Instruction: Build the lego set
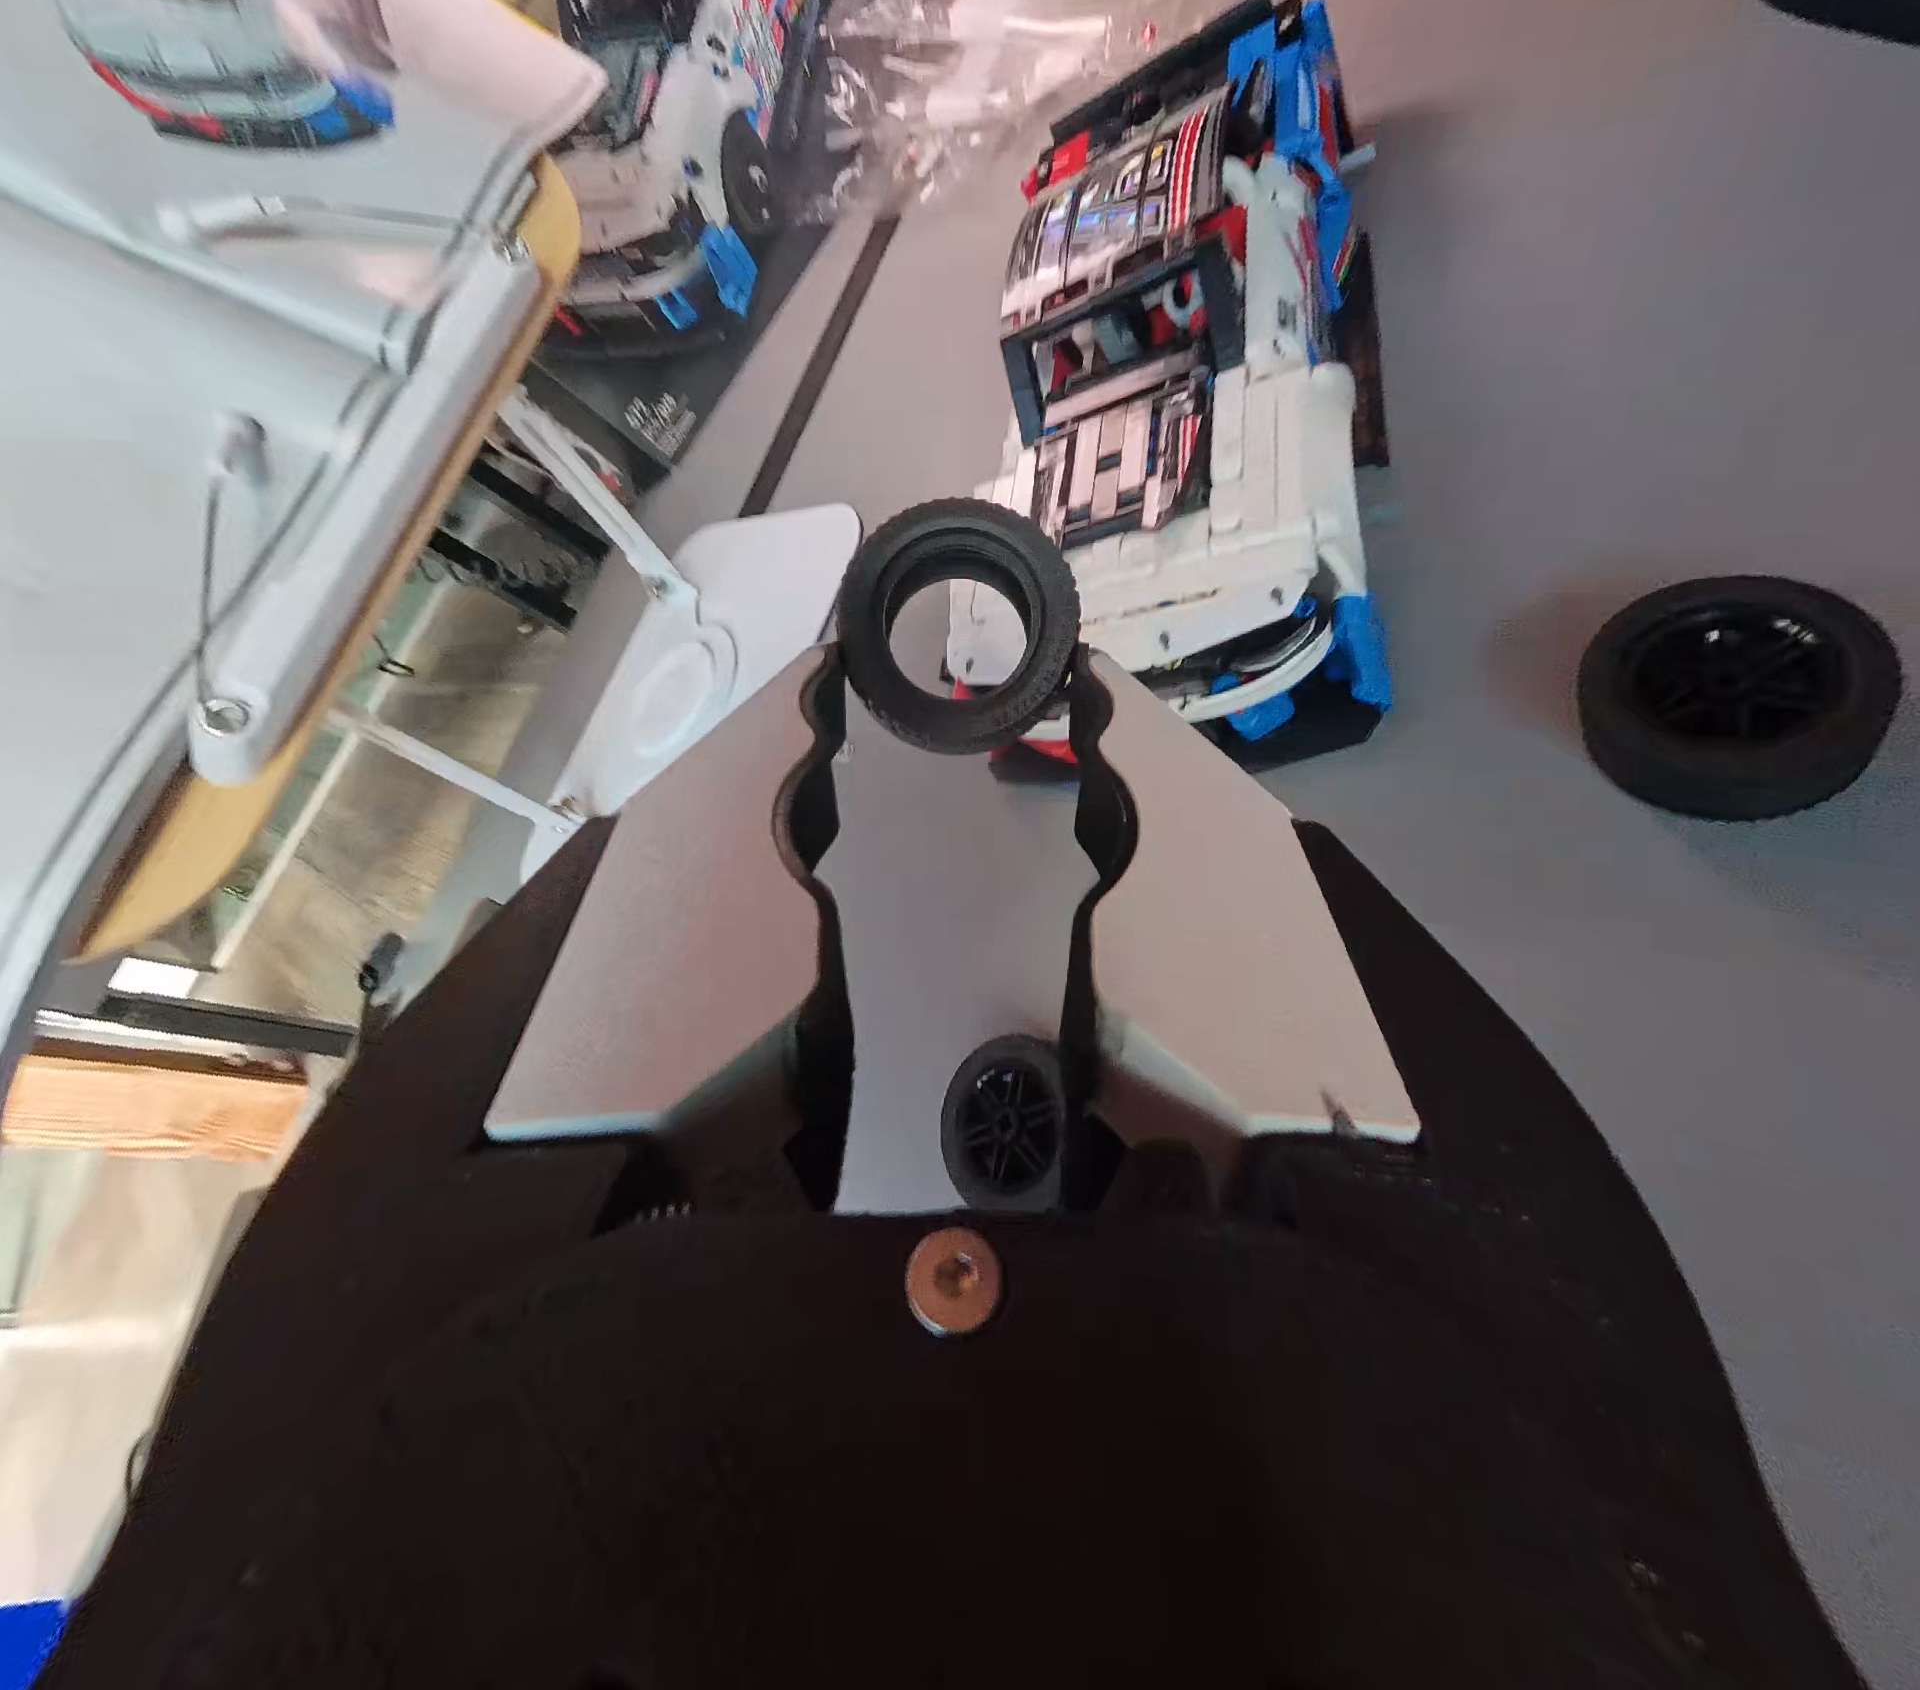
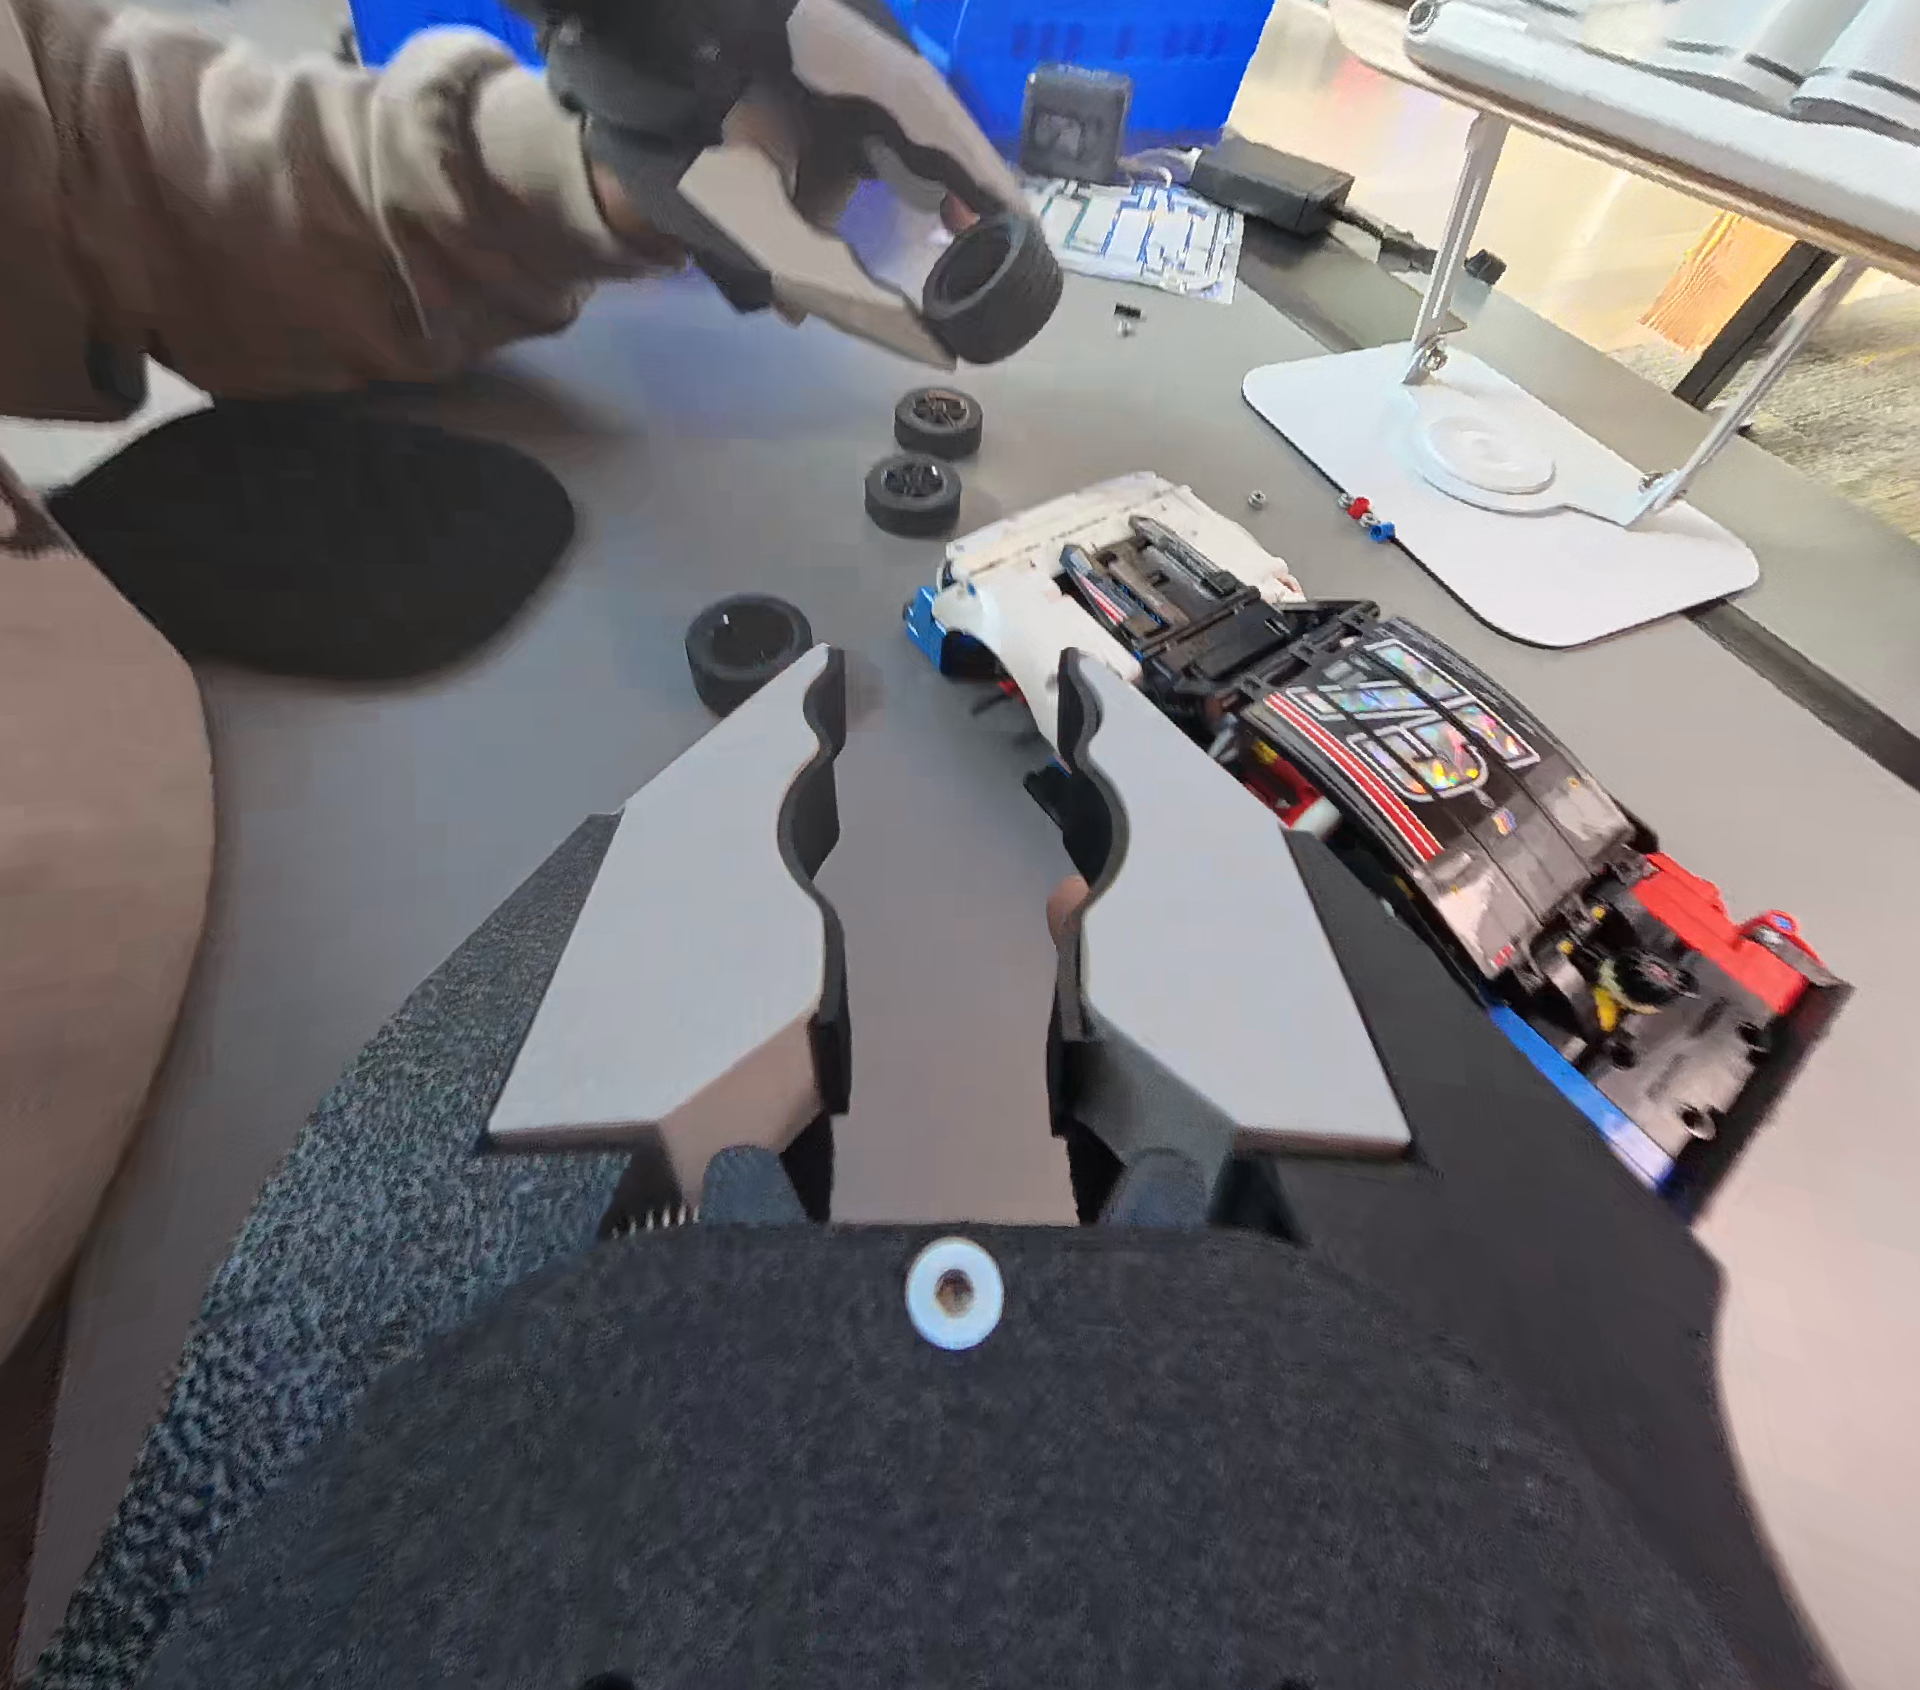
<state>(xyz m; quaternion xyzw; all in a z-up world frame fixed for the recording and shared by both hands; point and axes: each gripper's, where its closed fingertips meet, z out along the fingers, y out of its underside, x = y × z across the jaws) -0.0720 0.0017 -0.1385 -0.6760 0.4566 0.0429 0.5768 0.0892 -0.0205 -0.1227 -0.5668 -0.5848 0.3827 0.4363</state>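
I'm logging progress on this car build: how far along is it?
The car body looks assembled but sits on the table without wheels. In hand: the left gripper is shut on a bare tyre with no rim in it. The right gripper is open and empty. Left: three wheels lie loose on the table, unmounted.

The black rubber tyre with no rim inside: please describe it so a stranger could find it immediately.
Start from the white, blue and black brick-built car on the grey table. Above the table, the left gripper pinches a black rubber tyre. Unlike the three black wheels lying on the table, it is hollow and held in the air.
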